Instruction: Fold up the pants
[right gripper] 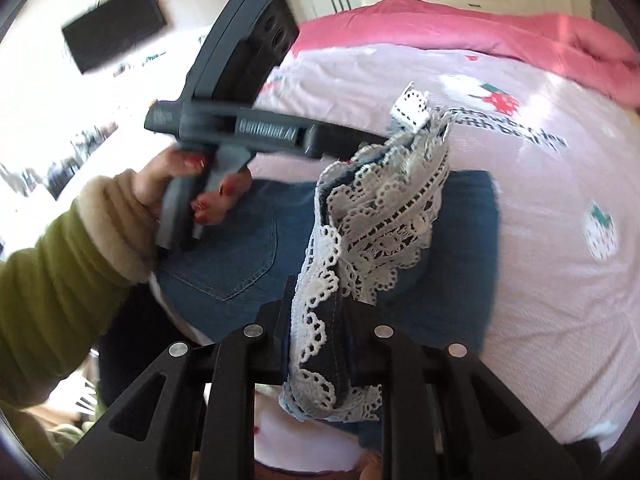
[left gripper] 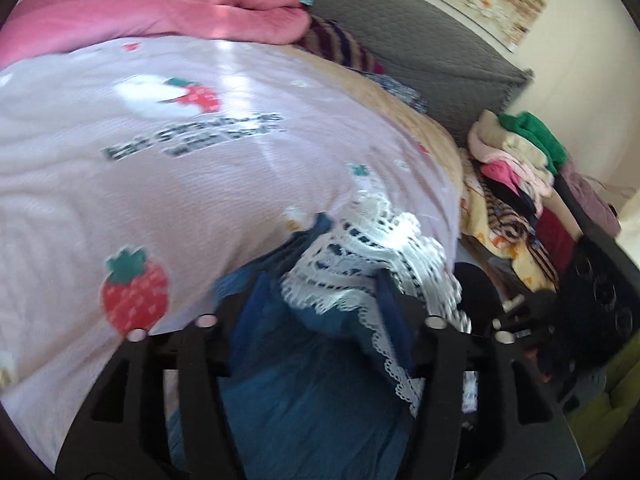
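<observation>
Two grippers pinch the lace hem [right gripper: 376,216] of the jeans [right gripper: 248,248]: left gripper [left gripper: 320,312] and right gripper [right gripper: 320,344] both clamped, lifting it above the bed sheet [right gripper: 540,184], presumably to fold the legs over.

pants [right gripper: 248,256]: 1 | claws: 2, left claw [right gripper: 360,148], right claw [right gripper: 320,344] | pink blanket [left gripper: 160,16]: 1
</observation>
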`<state>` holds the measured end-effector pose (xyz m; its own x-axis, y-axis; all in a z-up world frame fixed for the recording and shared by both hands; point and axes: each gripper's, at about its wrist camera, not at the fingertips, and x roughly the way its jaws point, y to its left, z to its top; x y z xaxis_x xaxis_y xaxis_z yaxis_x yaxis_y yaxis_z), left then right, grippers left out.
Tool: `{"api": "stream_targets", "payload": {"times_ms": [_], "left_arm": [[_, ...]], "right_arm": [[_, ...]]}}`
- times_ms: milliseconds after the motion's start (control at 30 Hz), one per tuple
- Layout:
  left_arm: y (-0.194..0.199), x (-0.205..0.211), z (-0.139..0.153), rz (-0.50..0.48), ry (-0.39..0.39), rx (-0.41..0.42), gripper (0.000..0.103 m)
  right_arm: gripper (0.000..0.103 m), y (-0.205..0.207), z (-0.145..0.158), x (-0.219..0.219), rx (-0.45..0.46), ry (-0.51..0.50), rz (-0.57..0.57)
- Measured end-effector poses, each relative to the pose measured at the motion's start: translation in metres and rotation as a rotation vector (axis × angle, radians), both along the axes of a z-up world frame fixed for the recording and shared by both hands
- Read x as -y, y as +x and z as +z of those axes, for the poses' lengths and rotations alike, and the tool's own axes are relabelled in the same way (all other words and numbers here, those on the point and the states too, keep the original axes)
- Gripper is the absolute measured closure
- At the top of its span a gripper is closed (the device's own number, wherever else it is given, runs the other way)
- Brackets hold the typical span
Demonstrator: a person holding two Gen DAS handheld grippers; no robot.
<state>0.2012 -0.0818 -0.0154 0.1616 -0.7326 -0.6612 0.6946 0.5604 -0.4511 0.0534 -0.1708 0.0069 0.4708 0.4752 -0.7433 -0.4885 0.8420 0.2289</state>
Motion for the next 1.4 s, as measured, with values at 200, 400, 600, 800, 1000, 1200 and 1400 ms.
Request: {"api": "stream_targets", "payload": {"times_ms": [200,400,600,800,1000,1200,1400], "left_arm": [[-0.001,-0.045,0.013,0.139,-0.047,-0.01,0.033],[-0.026,-0.081,0.039,0.275,-0.067,0.063,0.025],[-0.063,-0.095,0.049,0.366,-0.029,0.117,0.018],[-0.109,-0.098,0.038,0.413,-0.016,0.117,0.014],[-0.15,-0.061,0.013,0.435,0.121,0.126,0.014],[-0.167,-0.052,0.002,0.443,0.111,0.056,0.014],[-0.183,-0.024,0.005,0.393,0.127,0.131,0.014]], "right_arm": [[0.08,-0.007,-0.032,-0.045,0.015,-0.109,0.055],[0.051,-0.014,-0.048,-0.059,-0.002,-0.063,0.118],[0.042,-0.022,-0.03,-0.027,-0.017,0.097,0.162],[0.032,0.008,0.001,0.062,0.075,0.112,-0.072],[0.031,0.064,0.006,0.085,0.123,-0.041,-0.107],[0.03,0.102,-0.006,0.073,0.084,-0.076,-0.037],[0.084,0.136,-0.043,0.049,-0.09,-0.185,0.003]]}}
